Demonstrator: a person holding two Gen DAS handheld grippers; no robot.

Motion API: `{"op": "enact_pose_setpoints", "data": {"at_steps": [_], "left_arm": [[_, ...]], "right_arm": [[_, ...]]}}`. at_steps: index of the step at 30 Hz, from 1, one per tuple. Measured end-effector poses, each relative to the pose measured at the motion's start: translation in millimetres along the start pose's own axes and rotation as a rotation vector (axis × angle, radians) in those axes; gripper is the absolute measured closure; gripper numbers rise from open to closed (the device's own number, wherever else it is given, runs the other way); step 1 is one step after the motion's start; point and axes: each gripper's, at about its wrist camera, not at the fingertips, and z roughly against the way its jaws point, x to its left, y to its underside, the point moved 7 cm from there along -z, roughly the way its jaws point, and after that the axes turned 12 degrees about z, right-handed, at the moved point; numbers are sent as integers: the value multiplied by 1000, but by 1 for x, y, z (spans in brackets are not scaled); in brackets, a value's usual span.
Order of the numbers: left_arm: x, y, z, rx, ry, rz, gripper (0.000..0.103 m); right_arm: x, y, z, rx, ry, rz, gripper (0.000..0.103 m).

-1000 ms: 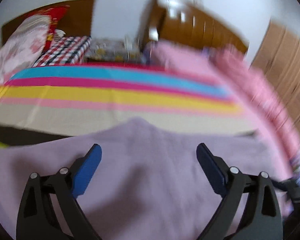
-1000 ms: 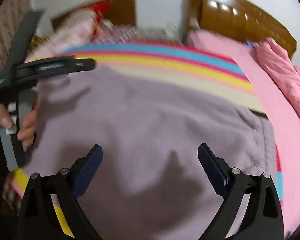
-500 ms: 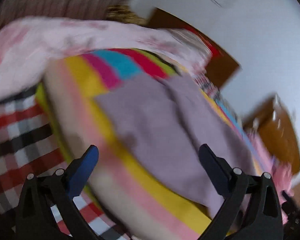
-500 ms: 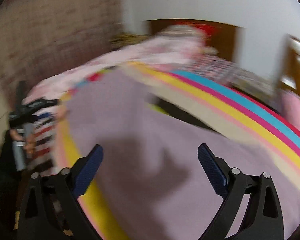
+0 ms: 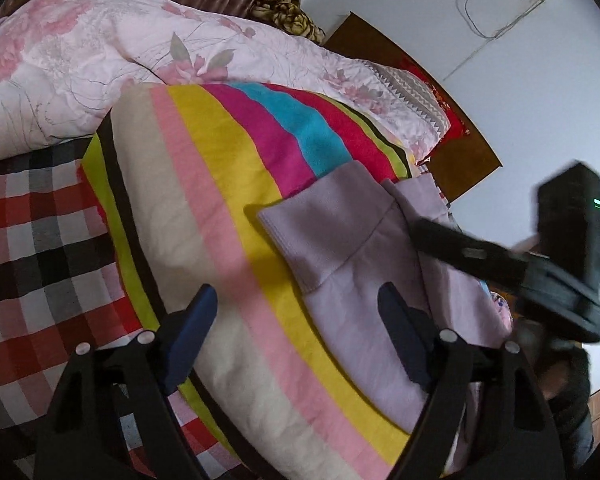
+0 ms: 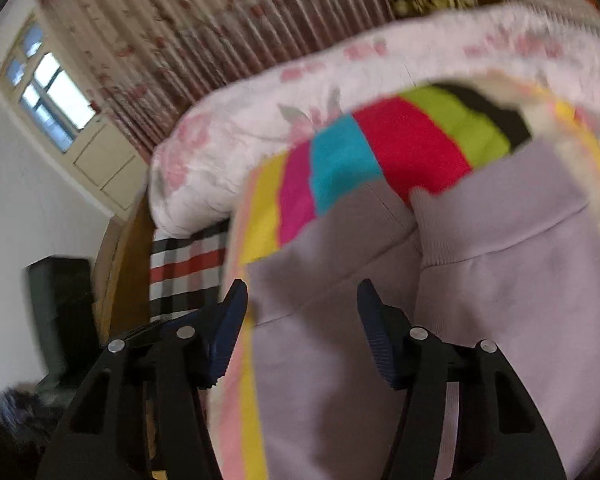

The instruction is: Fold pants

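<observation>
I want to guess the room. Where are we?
Most likely a bedroom: lilac pants lie on a striped blanket over a bed, beside a flowery quilt and a curtained window.

Soft daylight from the window [image 6: 50,98] fills both fisheye views, the left tool [image 5: 296,330] casting a dim shadow on the striped blanket [image 5: 204,216], while motion blur smears the right view's floral quilt [image 6: 380,80] and dark vignetting curves every frame edge.
</observation>
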Motion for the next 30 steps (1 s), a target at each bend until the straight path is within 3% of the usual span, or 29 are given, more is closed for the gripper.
{"op": "enact_pose_setpoints", "data": {"at_steps": [1,3,4,8,11,14,17,19,27,30], "left_arm": [[2,-1,-5,4,-5,-6,21],[1,-1,-10,7,-15,-12,21],[1,-1,-12,8,-17,-10,21],[3,-5,-21,9,-22,6,20],[4,-8,-27,10,-34,4,20],[2,-10,-33,2,-55,-22,21],[1,-15,-42,-6,-77,-30,21],[0,-19,-47,-14,-93,-27,21],[-3,-24,-54,-26,-156,-40,22],[-2,-23,-51,-36,-188,-50,37]], "right_arm": [[-10,4,-6,14,8,-24,47],[-28,3,-11,15,59,-48,68],[-32,2,-9,7,81,-46,70],[-45,1,3,-23,179,-49,71],[-58,3,6,-21,181,-75,71],[-79,1,12,-25,273,-90,71],[-79,-7,6,-36,209,-65,70],[-71,-16,-10,6,145,0,70],[-67,-30,-37,139,179,195,69],[-59,-23,-35,154,134,246,69]]}}
